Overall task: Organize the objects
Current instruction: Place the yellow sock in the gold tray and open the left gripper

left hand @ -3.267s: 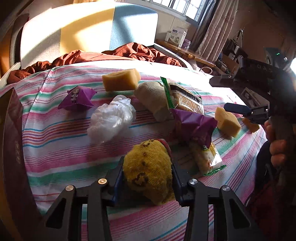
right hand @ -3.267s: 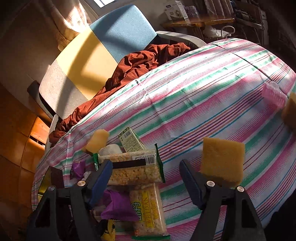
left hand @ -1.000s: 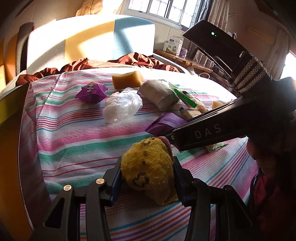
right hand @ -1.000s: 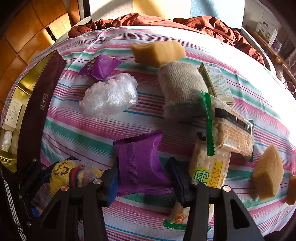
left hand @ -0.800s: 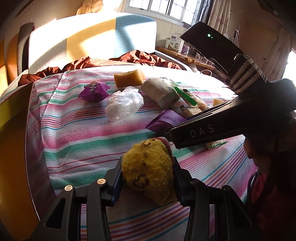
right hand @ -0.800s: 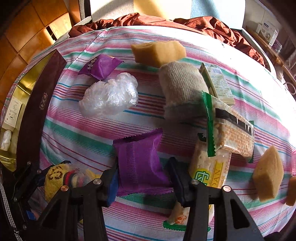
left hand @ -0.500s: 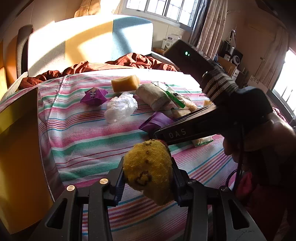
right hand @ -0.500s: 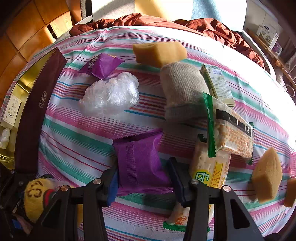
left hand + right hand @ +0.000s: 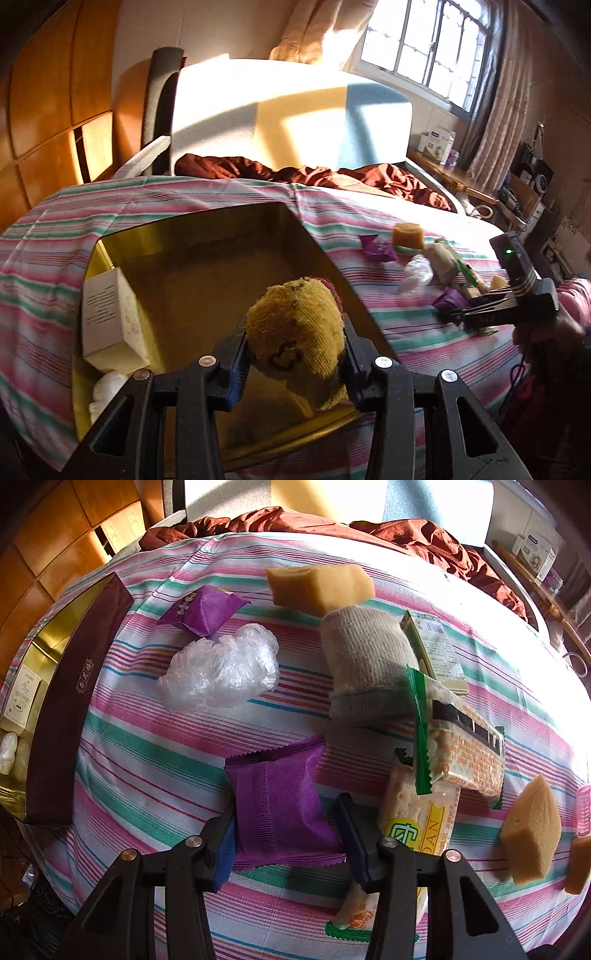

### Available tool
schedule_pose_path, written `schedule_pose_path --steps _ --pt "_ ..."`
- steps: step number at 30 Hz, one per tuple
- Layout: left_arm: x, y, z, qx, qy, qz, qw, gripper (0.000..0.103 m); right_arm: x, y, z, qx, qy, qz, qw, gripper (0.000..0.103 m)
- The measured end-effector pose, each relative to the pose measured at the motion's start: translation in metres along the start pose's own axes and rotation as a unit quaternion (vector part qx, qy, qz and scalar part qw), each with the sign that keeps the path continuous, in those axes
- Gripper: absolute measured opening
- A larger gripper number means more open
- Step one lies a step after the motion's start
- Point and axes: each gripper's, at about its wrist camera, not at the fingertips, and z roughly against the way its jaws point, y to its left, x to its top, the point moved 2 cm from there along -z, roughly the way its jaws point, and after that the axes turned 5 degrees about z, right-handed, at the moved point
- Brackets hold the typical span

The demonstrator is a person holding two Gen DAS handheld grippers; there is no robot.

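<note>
2 tools grip: left tool (image 9: 295, 363) holds yellow sock (image 9: 295, 328) over gold box (image 9: 207, 266); right tool (image 9: 286, 834) clamps purple packet (image 9: 280, 797), 12 o'clock clutter unsorted.

Yellow knit sock (image 9: 295, 328) with dark specks, over the gold-lined box (image 9: 207, 236). Purple wrapper (image 9: 280, 805), faint honeycomb print. Bedsheet (image 9: 155, 760) striped pink, green, white. Tan sponge (image 9: 319, 587), grey sock (image 9: 365, 664), clear crumpled plastic (image 9: 221, 668).
</note>
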Motion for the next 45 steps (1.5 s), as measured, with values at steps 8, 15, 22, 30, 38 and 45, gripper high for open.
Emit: schedule_pose_path --steps 8,15,22,30,38,45 --pt "-0.038 0.089 0.002 0.091 0.038 0.060 0.9933 0.049 0.003 -0.014 0.002 -0.004 -0.002 0.004 1.000 0.050" --pt "-0.057 0.107 0.011 0.120 0.039 0.075 0.9891 0.060 0.005 -0.025 0.004 -0.008 -0.003 0.007 1.000 0.050" --pt "-0.054 0.102 0.026 0.132 0.012 0.069 0.9888 0.070 0.008 -0.039 0.008 -0.016 -0.004 0.009 1.000 0.050" --pt "-0.032 0.093 0.052 0.123 -0.047 0.081 0.9880 0.072 0.013 -0.055 0.012 -0.029 -0.009 0.015 0.999 0.049" --pt "-0.038 0.076 0.052 0.105 -0.043 0.067 0.9912 0.072 0.018 -0.073 0.014 -0.038 -0.008 0.014 0.999 0.049" --pt "-0.044 0.072 0.052 0.101 -0.038 0.064 0.9921 0.072 0.047 -0.013 -0.004 -0.059 -0.009 0.007 0.998 0.049"
